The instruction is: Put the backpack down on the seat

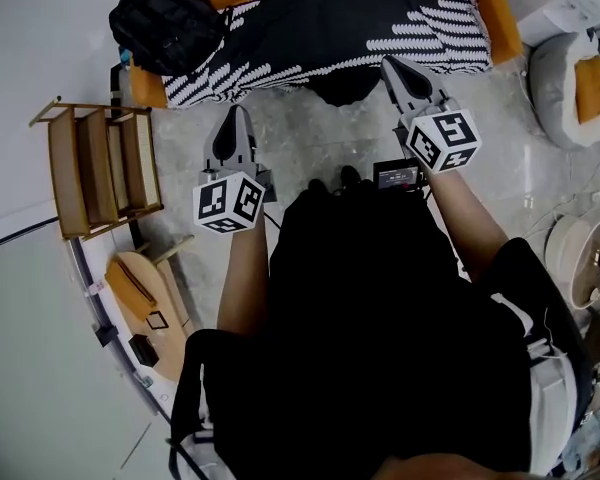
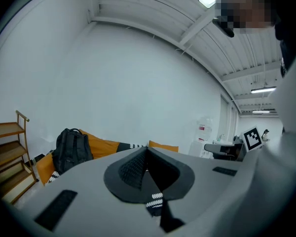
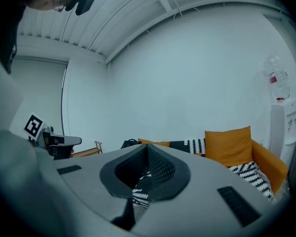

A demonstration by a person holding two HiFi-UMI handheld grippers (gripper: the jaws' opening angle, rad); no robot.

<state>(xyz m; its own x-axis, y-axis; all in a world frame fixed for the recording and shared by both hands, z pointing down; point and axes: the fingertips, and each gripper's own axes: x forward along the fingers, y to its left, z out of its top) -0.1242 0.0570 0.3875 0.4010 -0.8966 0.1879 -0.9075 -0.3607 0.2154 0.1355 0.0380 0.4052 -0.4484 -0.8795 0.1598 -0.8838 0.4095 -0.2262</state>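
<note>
A black backpack (image 1: 165, 23) sits upright on the left end of the sofa seat (image 1: 380, 18), which is draped in a black-and-white patterned throw between orange cushions. In the left gripper view the backpack (image 2: 71, 149) leans against an orange cushion, far to the left of the jaws. It shows as only a small dark top (image 3: 129, 143) in the right gripper view. My left gripper (image 1: 235, 118) hangs over the floor in front of the sofa, shut and empty. Beside it, my right gripper (image 1: 392, 65) reaches the sofa's front edge, also shut and holding nothing.
A wooden step shelf (image 1: 100, 168) stands on the left, near the backpack end of the sofa. A grey pouf (image 1: 565, 78) with an orange cushion sits at the right, with a round side table (image 1: 580, 258) below it. A water dispenser (image 3: 281, 112) stands past the sofa's right end.
</note>
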